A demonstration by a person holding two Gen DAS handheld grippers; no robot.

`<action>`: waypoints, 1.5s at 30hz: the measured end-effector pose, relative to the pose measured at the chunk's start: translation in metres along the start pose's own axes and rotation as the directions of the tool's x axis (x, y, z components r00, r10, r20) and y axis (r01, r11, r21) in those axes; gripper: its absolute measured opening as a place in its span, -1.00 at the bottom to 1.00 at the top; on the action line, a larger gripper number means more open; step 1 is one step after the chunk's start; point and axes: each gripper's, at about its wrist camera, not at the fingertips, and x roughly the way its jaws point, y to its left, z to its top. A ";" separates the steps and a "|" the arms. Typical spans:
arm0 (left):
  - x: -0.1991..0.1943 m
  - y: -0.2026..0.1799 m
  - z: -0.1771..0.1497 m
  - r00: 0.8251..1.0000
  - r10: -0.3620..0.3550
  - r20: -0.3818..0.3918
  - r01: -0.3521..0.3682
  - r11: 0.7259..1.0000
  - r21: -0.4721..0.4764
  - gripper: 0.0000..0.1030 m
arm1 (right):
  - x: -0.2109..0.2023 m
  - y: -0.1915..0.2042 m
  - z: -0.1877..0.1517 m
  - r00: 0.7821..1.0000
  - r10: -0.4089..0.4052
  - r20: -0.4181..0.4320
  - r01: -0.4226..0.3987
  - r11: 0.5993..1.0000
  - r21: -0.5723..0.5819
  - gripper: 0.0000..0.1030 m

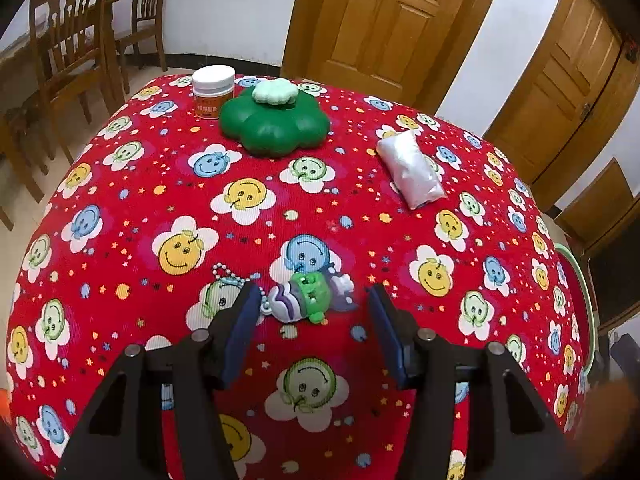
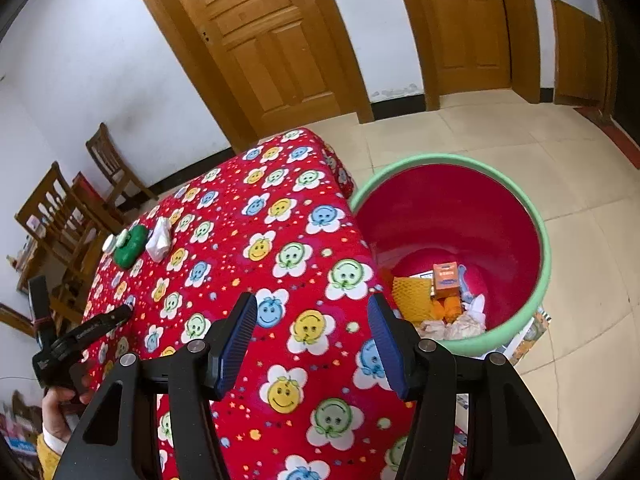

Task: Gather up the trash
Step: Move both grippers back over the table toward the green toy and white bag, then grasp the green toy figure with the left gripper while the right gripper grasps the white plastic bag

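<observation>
Wooden panel doors (image 1: 384,20) and white walls stand behind a counter (image 1: 132,200) covered in a red cloth printed with smiley-face flowers. Beside the counter's right edge, on the tiled floor (image 2: 500,136), sits a red trash bucket (image 2: 544,256) with a pale green rim; an orange carton (image 2: 445,275), yellow mesh and crumpled paper lie at its bottom. Wooden chairs (image 1: 68,44) stand off to the left.

At the far side of the counter rests a green flower-shaped container (image 1: 276,128) with a small pale green flower-shaped piece (image 1: 276,93) on top, and a white-lidded jar (image 1: 213,90) with an orange label touches its left side. A white tissue packet (image 1: 410,168) lies well apart to the right.

The left hand-held gripper (image 1: 310,306) hovers low with its blue-padded fingers spread wide, and a small green and purple keychain toy (image 1: 306,298) with a bead chain lies on the cloth between the fingertips, with the left pad just beside the chain end.

The right hand-held gripper (image 2: 312,318) is also spread wide and holds nothing, poised above the counter's edge near the bucket.
</observation>
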 end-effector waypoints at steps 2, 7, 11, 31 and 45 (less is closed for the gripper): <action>0.001 -0.002 -0.001 1.000 0.007 0.010 -0.007 1.000 0.011 0.09 | 0.003 0.005 0.002 1.000 0.002 -0.005 -0.002 1.000 -0.009 0.14; 0.003 -0.008 -0.006 0.998 0.040 0.040 -0.042 0.997 0.059 0.08 | 0.012 0.020 0.007 1.000 0.008 -0.014 -0.009 0.999 -0.045 0.14; 0.003 -0.009 -0.007 0.996 0.063 0.062 -0.068 0.995 0.079 -0.02 | 0.020 0.034 0.012 1.000 0.013 -0.024 -0.015 0.997 -0.079 0.14; -0.023 0.035 0.048 0.985 0.057 0.163 -0.055 0.998 -0.021 -0.04 | 0.071 0.130 0.037 0.993 0.076 -0.089 -0.096 0.964 -0.246 0.14; -0.003 0.068 0.045 0.971 0.120 0.207 -0.097 0.988 -0.116 -0.03 | 0.147 0.193 0.036 0.987 0.078 -0.137 -0.117 0.943 -0.310 0.14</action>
